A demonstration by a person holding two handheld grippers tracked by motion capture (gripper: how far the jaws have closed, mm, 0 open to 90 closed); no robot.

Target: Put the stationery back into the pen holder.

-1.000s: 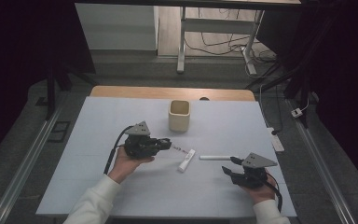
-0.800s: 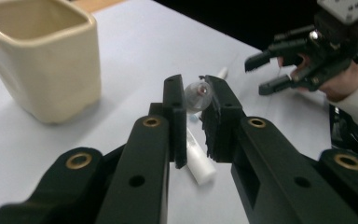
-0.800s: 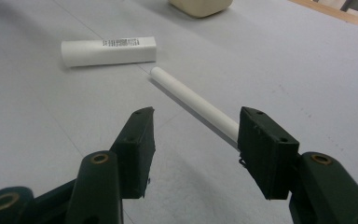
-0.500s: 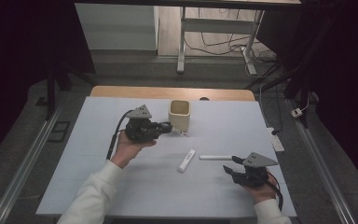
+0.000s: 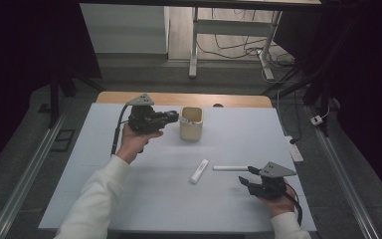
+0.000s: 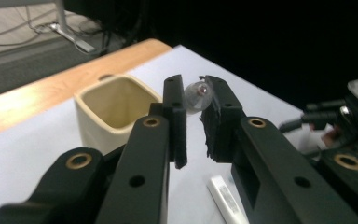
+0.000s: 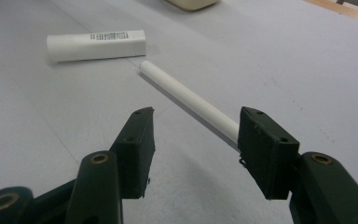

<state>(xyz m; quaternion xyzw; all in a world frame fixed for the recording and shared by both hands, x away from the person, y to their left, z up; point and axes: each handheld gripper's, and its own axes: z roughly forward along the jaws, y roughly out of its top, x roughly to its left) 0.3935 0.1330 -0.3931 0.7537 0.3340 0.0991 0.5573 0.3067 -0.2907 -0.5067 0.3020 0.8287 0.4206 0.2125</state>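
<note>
1. My left gripper (image 5: 171,117) is raised above the white table (image 5: 129,194), held roughly level, its jaws aimed toward the cream square cup (image 5: 191,123) and ending just beside the cup's near-left rim.
2. In the left gripper view, the pads are pinched on a small clear rounded object (image 6: 197,95), glassy with a bright highlight. It sits at the very tips of the jaws. I cannot tell its full shape or its long axis; most of it is hidden behind the pads.
3. In that view the cup (image 6: 114,109) stands upright with its mouth open upward, just behind and left of the held object.
4. My right gripper (image 5: 248,181) rests low near the table's right front edge, jaws spread with nothing between the pads.
5. A thin white rod (image 7: 191,101) lies flat on the table. In the right gripper view its long axis runs diagonally from the right pad up and away to the left; its near end passes behind that pad. In the high view the rod (image 5: 230,168) lies nearly crosswise.
6. A short white tube with a printed label (image 7: 97,45) lies flat beyond the rod's far end, close to it but apart. In the high view the tube (image 5: 199,171) lies on a slant, far end toward the cup.
</note>
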